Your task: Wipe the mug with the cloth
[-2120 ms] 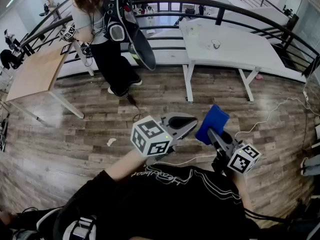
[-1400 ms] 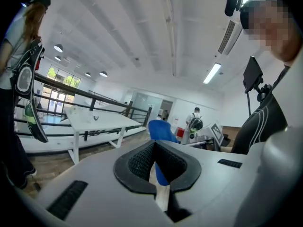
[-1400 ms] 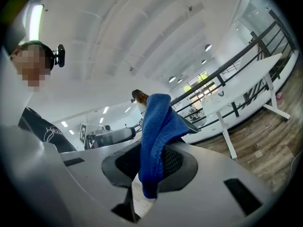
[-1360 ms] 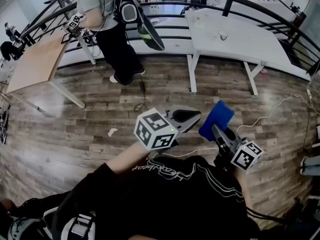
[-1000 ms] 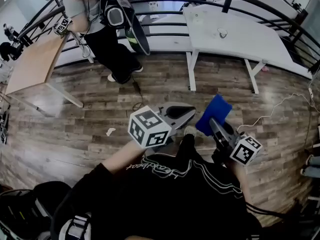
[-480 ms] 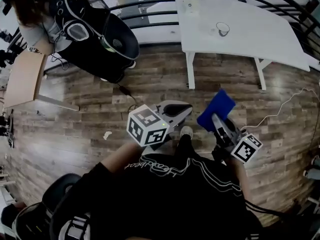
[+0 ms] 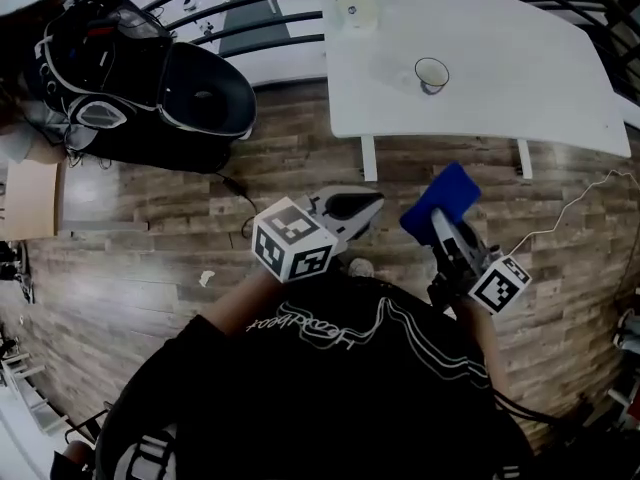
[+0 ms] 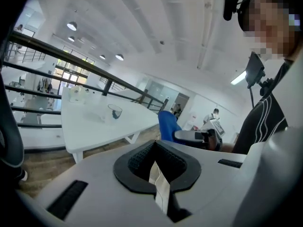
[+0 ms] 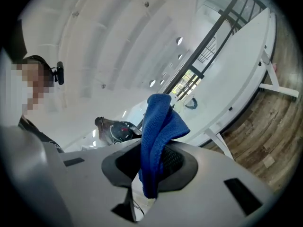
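A glass mug (image 7: 431, 73) stands on the white table (image 7: 500, 88), ahead of both grippers and apart from them. It also shows small in the left gripper view as the mug (image 8: 114, 111) and in the right gripper view as the mug (image 9: 191, 104). My right gripper (image 7: 443, 230) is shut on a blue cloth (image 7: 441, 202), and the cloth (image 9: 158, 136) sticks up from between its jaws. My left gripper (image 7: 345, 206) is shut with nothing in it, held over the wooden floor short of the table's near edge.
A pale round container (image 7: 355, 10) sits at the table's far left. A black bag and gear (image 7: 150, 88) lie at the left by a dark railing. A wooden table (image 7: 25, 198) is at the far left edge. A white cable (image 7: 560, 223) runs across the floor at right.
Both grippers have come forward toward the white table, which now fills the top of the head view. The person with the black bag has slid away to the left. Both grips are unchanged.
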Available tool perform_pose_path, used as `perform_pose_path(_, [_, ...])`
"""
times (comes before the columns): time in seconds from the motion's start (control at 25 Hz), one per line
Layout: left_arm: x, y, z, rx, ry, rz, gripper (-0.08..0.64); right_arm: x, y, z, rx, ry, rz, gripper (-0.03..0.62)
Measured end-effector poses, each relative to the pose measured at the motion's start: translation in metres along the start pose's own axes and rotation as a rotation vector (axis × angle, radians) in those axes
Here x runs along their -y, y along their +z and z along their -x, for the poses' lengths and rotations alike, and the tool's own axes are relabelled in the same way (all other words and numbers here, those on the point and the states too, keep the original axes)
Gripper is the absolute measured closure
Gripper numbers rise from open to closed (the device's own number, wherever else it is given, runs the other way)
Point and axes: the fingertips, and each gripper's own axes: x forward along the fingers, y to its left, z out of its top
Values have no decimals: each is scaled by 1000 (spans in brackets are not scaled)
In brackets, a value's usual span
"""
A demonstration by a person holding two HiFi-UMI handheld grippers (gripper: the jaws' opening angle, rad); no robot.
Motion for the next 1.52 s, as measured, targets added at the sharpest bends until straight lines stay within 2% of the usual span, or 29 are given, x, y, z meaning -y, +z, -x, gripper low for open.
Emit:
perform_pose_path(0.32, [-59, 46, -43, -21, -8, -76, 552, 45, 48, -35, 121, -61, -56, 528])
perform_pose_path(0.52, [-94, 63, -45, -69, -75, -102, 552, 46, 55, -70, 172, -119, -78, 528])
perform_pose_path(0.68, [-95, 43, -24, -104, -103, -106, 552, 29, 34, -82, 194, -137, -90, 528])
perform_pose_path(0.88, [-83, 28, -20, -117, -74, -139, 548, 17, 14, -61, 215, -141, -114, 528])
perform_pose_path(1.08, [-68, 30, -23, -141, -12, -212, 460, -1, 11, -32, 222, -141, -122, 528])
perform_pose_path(1.32, [-101, 4, 11, -194, 28, -352, 436, -34, -30, -50, 236, -160, -124, 528])
perform_pose_path(1.52, [-128, 9, 10, -223, 21, -381, 436, -36, -33, -73, 228, -173, -136, 528])
